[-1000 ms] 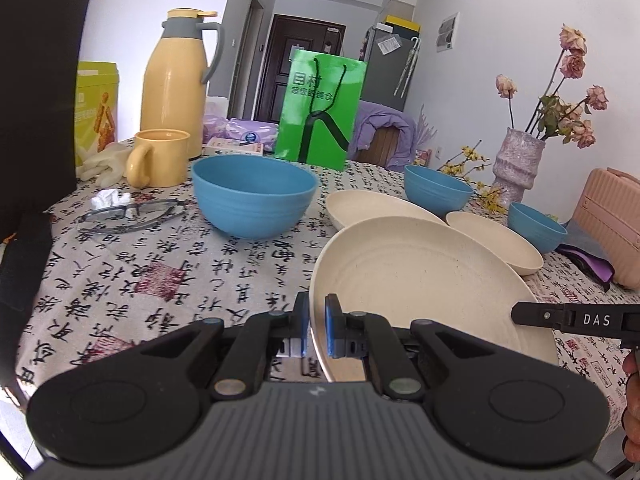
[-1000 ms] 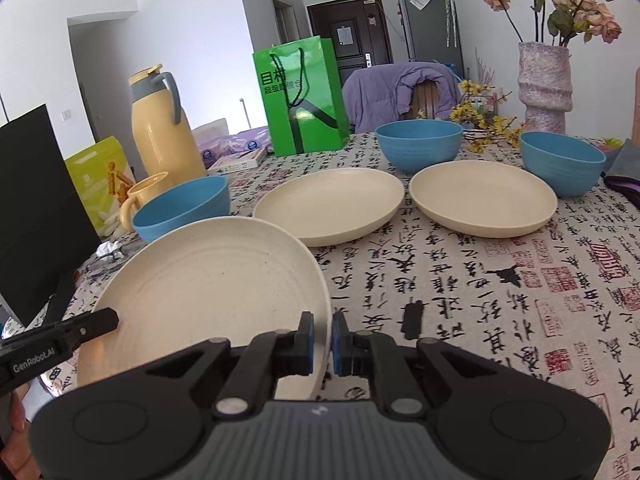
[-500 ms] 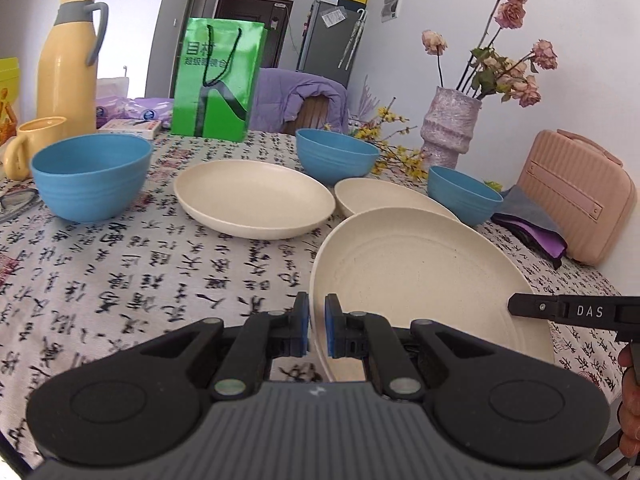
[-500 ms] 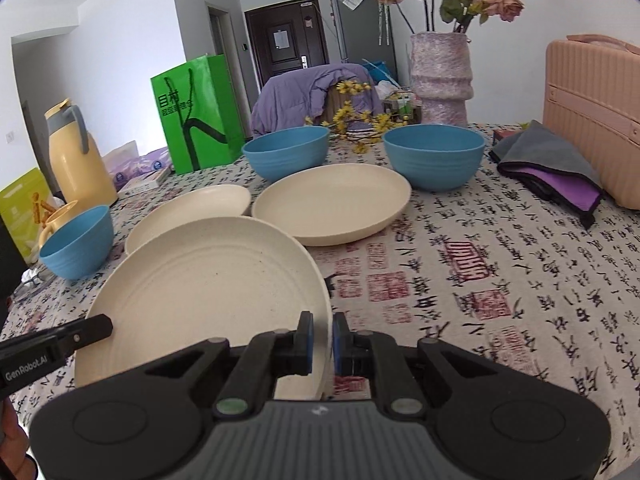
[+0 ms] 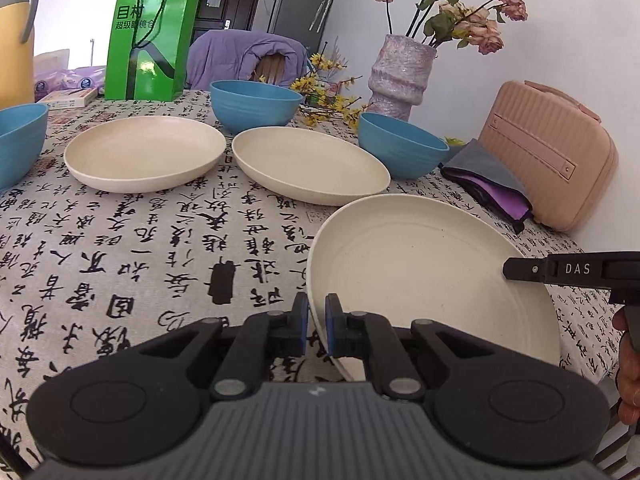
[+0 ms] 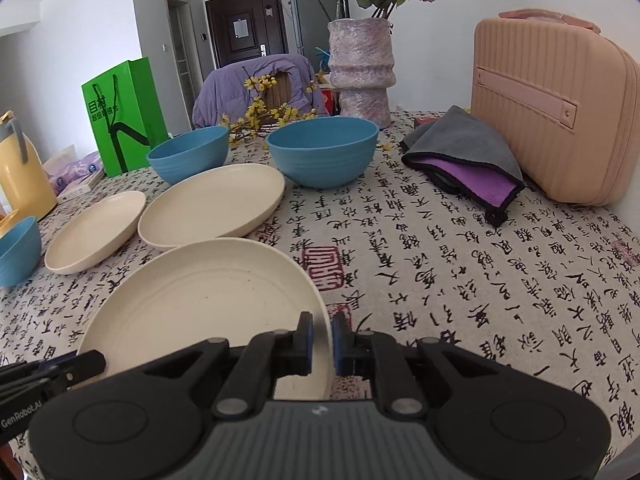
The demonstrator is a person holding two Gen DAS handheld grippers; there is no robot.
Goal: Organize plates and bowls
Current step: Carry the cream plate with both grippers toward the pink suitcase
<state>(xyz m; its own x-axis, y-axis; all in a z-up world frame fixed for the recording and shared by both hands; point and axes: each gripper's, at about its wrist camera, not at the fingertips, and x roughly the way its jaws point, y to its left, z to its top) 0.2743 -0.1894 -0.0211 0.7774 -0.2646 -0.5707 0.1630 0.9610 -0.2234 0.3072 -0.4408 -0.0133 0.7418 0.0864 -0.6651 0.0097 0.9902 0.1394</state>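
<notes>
Carried rightward since the earlier frame, the round cream plastic plate (image 5: 432,280) now hangs near the pink ribbed case (image 5: 548,152), left gripper (image 5: 316,328) and right gripper (image 6: 322,338) each clamped on opposite rims.

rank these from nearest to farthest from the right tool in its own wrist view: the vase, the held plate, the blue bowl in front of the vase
1. held plate, gripped at its rim by the right tool
2. blue bowl, mid-table ahead
3. vase, behind the bowl at the far edge
</notes>
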